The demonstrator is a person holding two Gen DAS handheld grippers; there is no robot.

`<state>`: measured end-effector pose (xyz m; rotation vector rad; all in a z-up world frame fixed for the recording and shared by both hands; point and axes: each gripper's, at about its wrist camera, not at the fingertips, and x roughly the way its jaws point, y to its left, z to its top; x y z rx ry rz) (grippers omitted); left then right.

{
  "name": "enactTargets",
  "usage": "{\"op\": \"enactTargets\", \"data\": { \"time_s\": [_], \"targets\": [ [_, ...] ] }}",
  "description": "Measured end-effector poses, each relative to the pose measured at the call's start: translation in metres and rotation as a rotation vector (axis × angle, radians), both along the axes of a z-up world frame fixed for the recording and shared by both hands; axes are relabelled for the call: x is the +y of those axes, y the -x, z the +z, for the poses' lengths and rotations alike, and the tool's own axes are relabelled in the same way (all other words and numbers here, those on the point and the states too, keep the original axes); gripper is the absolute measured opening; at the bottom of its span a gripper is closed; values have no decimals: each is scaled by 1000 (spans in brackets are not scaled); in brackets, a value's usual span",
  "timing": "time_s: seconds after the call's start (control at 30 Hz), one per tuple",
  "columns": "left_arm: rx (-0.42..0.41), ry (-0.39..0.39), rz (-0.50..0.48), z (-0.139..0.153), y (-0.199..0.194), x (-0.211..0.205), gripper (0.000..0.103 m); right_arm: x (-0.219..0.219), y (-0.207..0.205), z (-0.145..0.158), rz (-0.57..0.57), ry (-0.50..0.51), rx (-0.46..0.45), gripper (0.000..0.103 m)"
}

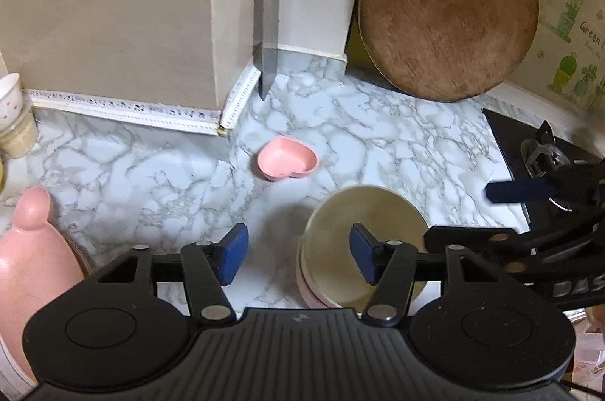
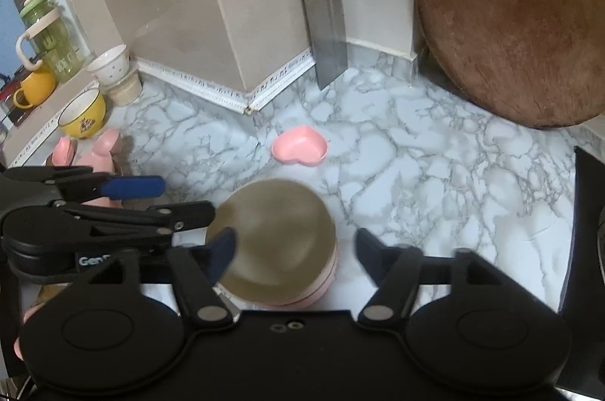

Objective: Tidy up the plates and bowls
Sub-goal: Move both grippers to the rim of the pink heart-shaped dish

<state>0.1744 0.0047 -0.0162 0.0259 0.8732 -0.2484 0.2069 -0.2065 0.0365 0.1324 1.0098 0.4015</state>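
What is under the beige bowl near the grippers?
The beige bowl sits on a pink dish stack; only pink rims show at its lower edge. How many dishes are there cannot be seen, because the bowl covers them.

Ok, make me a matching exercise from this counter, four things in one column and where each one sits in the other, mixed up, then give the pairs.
Things
1. pink heart-shaped dish
2. steel cleaver with wooden handle
3. round brown wooden cutting board
4. beige round bowl

Places
A. leaning on the wall at the far right
B. on top of a pink bowl stack, nearest the grippers
C. alone on the marble counter, mid-counter
D. standing blade-down against the wall corner

Pairs: 1-C, 2-D, 3-A, 4-B
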Motion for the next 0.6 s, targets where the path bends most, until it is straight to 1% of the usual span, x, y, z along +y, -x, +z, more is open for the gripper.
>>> {"op": "enactTargets", "data": {
  "time_s": [0.03,0.07,0.1,0.13,0.17,0.3,0.43,0.6],
  "targets": [
    [-12,-4,4,2,-1,2,71,-1,-1,3,-2,0,-16,89],
    [-23,-6,11,4,-2,3,77,-2,-3,6,-4,-1,-27,90],
    [-29,-4,19,5,-4,5,77,-2,-5,8,-2,-6,-34,93],
    [-29,4,24,6,-7,6,77,-3,-9,10,0,-11,-38,98],
    [-25,14,27,7,-11,8,77,-4,-13,11,0,-16,-42,100],
    [-32,34,59,9,-30,11,77,-9,-40,10,0,-34,-42,103],
    [-6,61,112,5,-56,13,77,-18,-75,-4,-14,-78,24,103],
    [44,88,164,-10,-87,13,77,-26,-116,-30,-51,-139,122,103]
  ]
}}
